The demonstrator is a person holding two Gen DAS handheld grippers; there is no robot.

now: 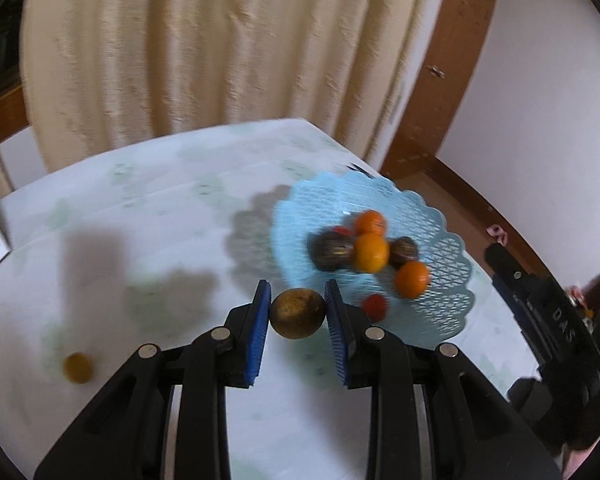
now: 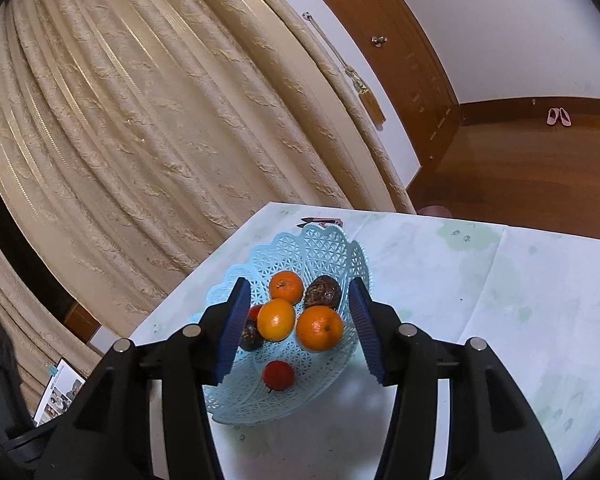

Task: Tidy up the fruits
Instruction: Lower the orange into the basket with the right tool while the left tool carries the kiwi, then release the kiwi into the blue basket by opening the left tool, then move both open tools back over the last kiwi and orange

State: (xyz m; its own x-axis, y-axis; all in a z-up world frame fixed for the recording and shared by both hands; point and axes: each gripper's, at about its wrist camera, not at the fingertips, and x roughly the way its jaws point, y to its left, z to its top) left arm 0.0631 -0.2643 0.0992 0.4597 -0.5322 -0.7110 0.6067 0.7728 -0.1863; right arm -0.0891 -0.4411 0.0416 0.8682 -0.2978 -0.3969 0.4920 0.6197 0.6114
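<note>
Brown round fruit (image 1: 298,313) sits clamped between pads of your left gripper (image 1: 298,312), centre of left wrist view, just short of blue lattice basket (image 1: 452,308) at right; looks light, firm, smooth-skinned, so keep grip across widest part or it may roll out

Right gripper (image 2: 298,326) part open, holds nothing, hovers over basket of oranges (image 2: 320,328)

Small yellowish fruit (image 1: 77,367) loose on table (image 1: 172,208), lower left

Cream curtain (image 2: 148,120) hangs in folds behind the table (image 2: 500,300), tasselled tieback (image 2: 374,110) alongside. Wooden door (image 2: 380,20), wood floor (image 2: 540,168), pink slippers (image 2: 559,116) by the white wall (image 1: 540,92). Dark item (image 2: 320,222) at the far table edge, possibly scissors.
</note>
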